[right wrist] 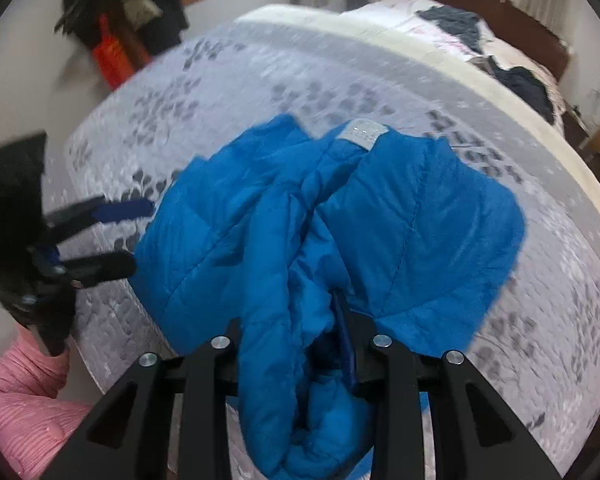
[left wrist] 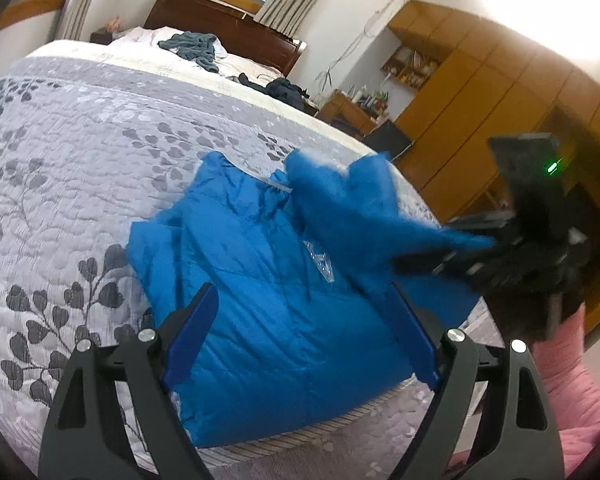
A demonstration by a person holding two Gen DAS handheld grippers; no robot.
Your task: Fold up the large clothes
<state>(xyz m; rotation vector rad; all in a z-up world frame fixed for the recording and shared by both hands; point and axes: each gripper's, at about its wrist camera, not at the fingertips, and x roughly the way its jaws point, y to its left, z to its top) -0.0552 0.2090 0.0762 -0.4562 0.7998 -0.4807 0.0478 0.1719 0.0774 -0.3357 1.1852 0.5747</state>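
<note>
A bright blue puffer jacket point(left wrist: 260, 264) lies on the grey leaf-patterned quilt point(left wrist: 80, 168) at the foot edge of the bed. My left gripper point(left wrist: 304, 332) hovers open above the jacket's near part, with nothing between its blue pads point(left wrist: 192, 332). To the right, my right gripper point(left wrist: 452, 244) holds one side of the jacket lifted off the bed. In the right wrist view the jacket point(right wrist: 412, 232) is bunched up and my right gripper point(right wrist: 320, 320) is shut on it, with cloth hiding one finger. The left gripper point(right wrist: 134, 236) stands open at the jacket's left edge.
Dark clothes point(left wrist: 192, 48) and a black pile point(left wrist: 284, 90) lie near the pillows by the wooden headboard point(left wrist: 228, 24). A wooden wardrobe point(left wrist: 480, 92) and desk stand right of the bed. A red bag point(right wrist: 110, 60) hangs at the wall. Pink sleeves point(left wrist: 572, 396) show behind the grippers.
</note>
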